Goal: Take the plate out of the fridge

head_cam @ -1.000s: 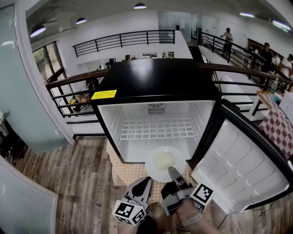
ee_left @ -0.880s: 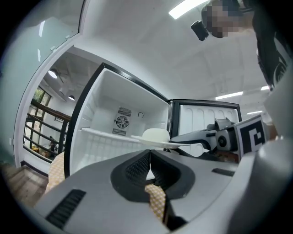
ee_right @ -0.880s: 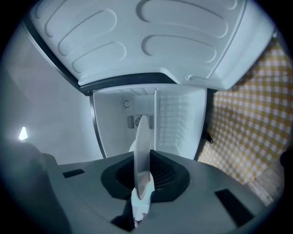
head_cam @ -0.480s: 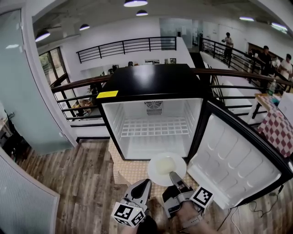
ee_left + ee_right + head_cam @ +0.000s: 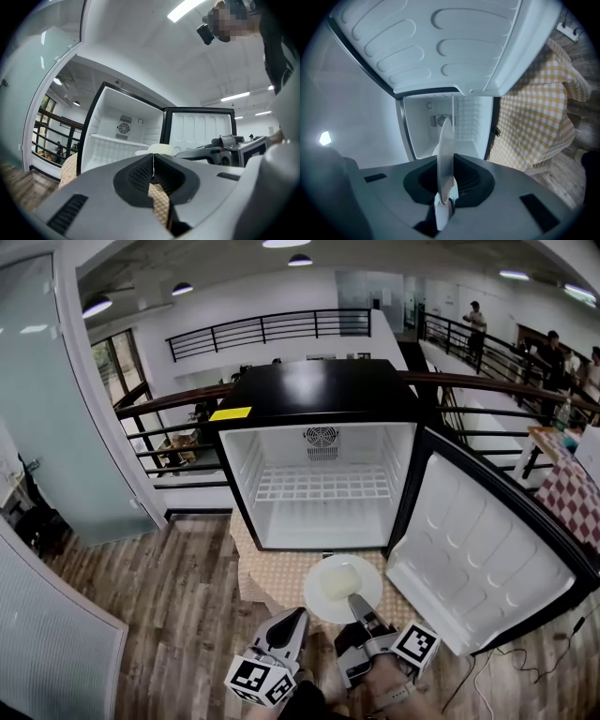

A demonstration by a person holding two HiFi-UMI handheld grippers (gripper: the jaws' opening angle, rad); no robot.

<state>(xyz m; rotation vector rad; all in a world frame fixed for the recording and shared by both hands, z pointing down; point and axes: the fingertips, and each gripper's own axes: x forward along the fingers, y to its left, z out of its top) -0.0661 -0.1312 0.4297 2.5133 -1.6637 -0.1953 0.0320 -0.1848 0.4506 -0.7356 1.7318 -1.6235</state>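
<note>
My right gripper (image 5: 444, 194) is clamped on the rim of the round white plate (image 5: 339, 585). The plate is outside the open black mini fridge (image 5: 319, 390), just in front of its white cavity and above the yellow checked cloth (image 5: 272, 589). My left gripper (image 5: 152, 169) has its jaws pressed together with nothing between them, and sits just beside the right gripper.

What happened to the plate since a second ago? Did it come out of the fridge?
Yes. The right gripper pulled the plate back toward the person: a second ago it sat at the front edge of the fridge, now it is clear of it, over the checkered cloth. That gripper stays shut on the plate's rim. The left gripper stays shut and empty, and the door stays open.
</note>
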